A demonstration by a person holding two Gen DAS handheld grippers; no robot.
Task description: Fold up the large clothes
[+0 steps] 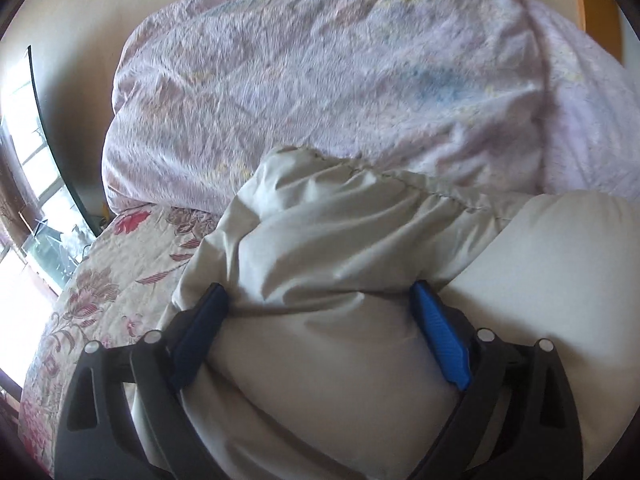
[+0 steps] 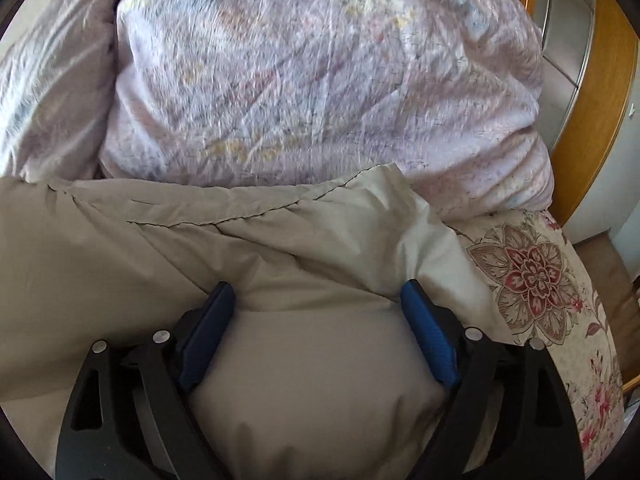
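- Beige padded coat (image 1: 320,248) lies on the floral bedspread (image 1: 100,276), its far edge against the heaped lilac duvet (image 1: 320,80).
- Left gripper (image 1: 320,300): jaws spread wide, a puffy roll of coat bulging between the blue pads (image 1: 440,344). Fabric touches both pads, but I cannot tell if they press it; it looks laid down, not gripped.
- Right gripper (image 2: 318,300): same picture at the coat's other end, near the bedspread's big red flower (image 2: 532,276). Wide jaws straddle a padded bulge; no clear pinch.
- Stitched seam (image 2: 224,216) runs crookedly across the upper layer, which sits rumpled over the lower one.
- Step, as judged: a fold has been brought over and is being let go at both ends.
- How many folds remain cannot be read; the coat fills both views.
- Next move calls for backing both tools out without dragging the slick shell, then pressing air from the padding so the fold stays.
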